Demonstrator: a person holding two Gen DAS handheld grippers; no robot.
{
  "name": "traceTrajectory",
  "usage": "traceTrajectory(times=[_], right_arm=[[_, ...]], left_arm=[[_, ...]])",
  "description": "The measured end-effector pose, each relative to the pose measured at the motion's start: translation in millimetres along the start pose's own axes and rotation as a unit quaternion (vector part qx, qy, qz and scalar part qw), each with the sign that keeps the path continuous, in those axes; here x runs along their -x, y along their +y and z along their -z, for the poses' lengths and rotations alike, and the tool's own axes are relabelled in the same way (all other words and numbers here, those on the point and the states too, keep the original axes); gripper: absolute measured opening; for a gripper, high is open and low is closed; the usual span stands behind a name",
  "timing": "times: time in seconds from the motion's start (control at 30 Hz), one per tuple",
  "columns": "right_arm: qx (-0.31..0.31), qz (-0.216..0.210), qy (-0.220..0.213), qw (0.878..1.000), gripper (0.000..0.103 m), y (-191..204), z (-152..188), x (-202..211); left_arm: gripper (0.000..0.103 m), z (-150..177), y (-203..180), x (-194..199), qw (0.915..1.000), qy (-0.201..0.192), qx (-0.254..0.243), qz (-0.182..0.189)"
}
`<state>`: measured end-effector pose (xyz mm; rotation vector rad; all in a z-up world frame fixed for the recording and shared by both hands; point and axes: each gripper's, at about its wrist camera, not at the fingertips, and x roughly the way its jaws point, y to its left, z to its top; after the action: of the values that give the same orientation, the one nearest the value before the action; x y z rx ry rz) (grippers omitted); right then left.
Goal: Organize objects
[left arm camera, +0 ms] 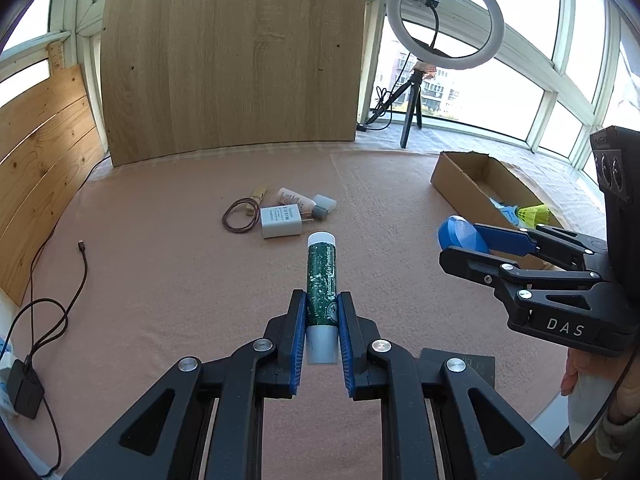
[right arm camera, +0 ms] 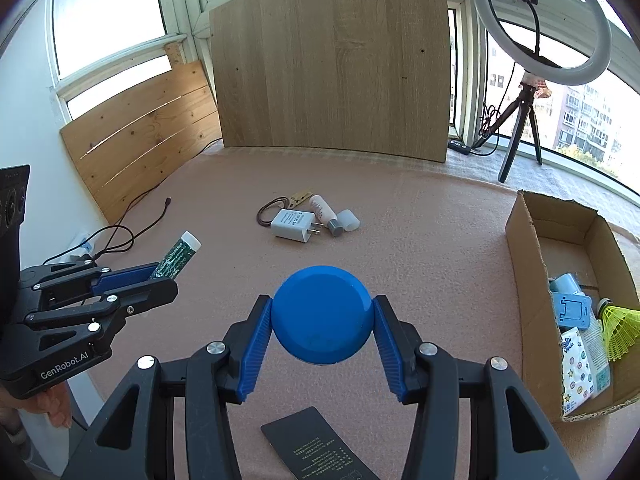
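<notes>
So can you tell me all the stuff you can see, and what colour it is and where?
lip balm: 1, green with white ends, in the left gripper
round lid: 1, blue, in the right gripper
charger: 1, white, mid mat
tube: 1, pale pink, beside the charger
cap: 1, clear, right of the tube
hair tie: 1, brown, left of the charger
clothespin: 1, wooden, behind the charger
card: 1, black, near edge of the mat
box: 1, cardboard, right
shuttlecock: 1, yellow-green, in the box
ring light: 1, white, far right
left gripper: 1, black and blue
right gripper: 1, black and blue
</notes>
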<state>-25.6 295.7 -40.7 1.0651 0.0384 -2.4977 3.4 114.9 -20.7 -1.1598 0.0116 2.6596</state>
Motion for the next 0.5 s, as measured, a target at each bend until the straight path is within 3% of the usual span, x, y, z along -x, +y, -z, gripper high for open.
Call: traceTrajectory(times=[0.5], right_arm=[[-0.063,0.066,-0.026,0.996,0.046,-133,18,53]], left_arm=[[0.016,-50,-131,-41,0.9967,-0.003,-0.065,0.048]])
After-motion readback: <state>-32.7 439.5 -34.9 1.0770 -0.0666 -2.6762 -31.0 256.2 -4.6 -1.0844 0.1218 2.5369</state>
